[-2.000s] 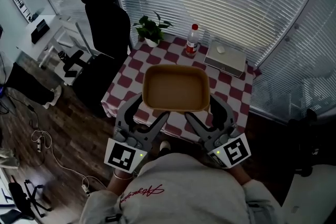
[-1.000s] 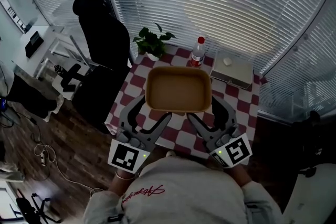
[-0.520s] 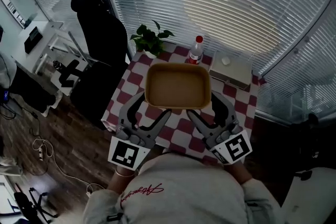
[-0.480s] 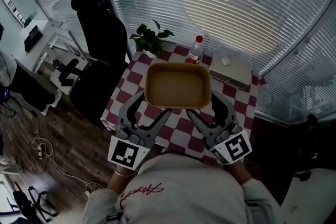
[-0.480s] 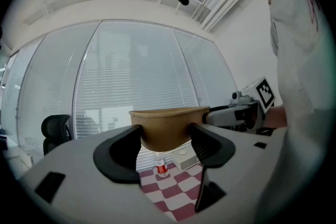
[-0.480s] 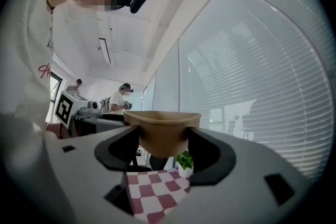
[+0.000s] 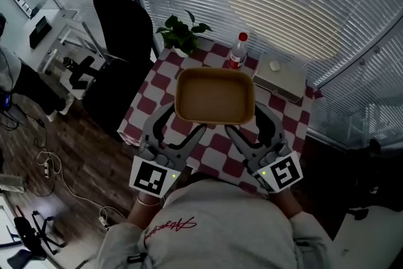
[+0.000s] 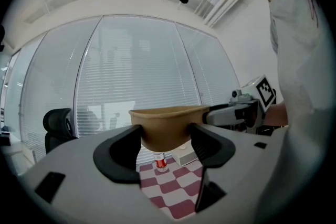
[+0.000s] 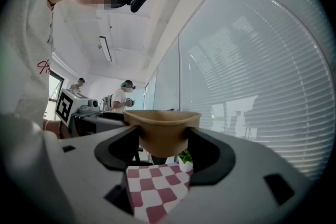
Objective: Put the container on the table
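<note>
a shallow tan container (image 7: 215, 96), empty as far as the head view shows, is held in the air above a worktop (image 7: 286, 115) covered in a red and white checked cloth. it is not touching the cloth yet; in both gripper views the checks show below its underside.

the left gripper (image 7: 187, 118) and the right gripper (image 7: 245, 121) each hold the near side of the container, one toward each corner. both sets of fingers are spread wide and pinch the container's walls, with the tub wedged between them. the far side has no support.

on the far part of the worktop stand a bottle (image 7: 237, 51) with a red cap, a flat white box (image 7: 281, 79) to its right and a plant (image 7: 182, 34) at the left corner. a black chair (image 7: 119, 16) stands to the left, and window blinds fill the background.

what could go wrong, as i judge it: because only the near side is held, the far side could dip and land first. if one hand lowers faster than the other, the tub could twist out of a pinch. pushed too far forward, it could knock the bottle or box. set down too near, it could overhang the front edge and tip off.
</note>
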`<action>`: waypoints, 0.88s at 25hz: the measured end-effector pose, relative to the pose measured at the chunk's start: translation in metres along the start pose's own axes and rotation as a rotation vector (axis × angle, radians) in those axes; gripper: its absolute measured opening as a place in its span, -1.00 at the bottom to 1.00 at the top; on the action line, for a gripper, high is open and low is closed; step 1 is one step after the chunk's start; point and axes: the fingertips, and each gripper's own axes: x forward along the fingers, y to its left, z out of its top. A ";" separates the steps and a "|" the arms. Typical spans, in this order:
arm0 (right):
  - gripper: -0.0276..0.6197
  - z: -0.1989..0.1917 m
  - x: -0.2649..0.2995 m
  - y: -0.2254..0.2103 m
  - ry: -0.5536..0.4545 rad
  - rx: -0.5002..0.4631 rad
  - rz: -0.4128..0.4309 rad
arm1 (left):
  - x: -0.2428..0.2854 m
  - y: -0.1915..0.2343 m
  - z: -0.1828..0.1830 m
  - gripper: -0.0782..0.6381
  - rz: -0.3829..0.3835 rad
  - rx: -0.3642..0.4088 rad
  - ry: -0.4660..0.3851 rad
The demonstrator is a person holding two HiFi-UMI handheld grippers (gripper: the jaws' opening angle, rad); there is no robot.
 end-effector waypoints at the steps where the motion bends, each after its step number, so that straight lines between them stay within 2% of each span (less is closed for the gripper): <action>1: -0.02 -0.002 0.000 -0.001 0.003 0.005 0.002 | 0.001 0.000 -0.003 0.04 0.002 -0.004 0.007; 8: -0.02 -0.021 0.007 -0.001 0.036 0.009 0.015 | 0.002 0.003 -0.022 0.04 0.013 -0.012 0.046; 22: -0.02 -0.042 0.015 0.005 0.074 0.018 0.018 | -0.001 0.010 -0.043 0.04 0.018 -0.029 0.056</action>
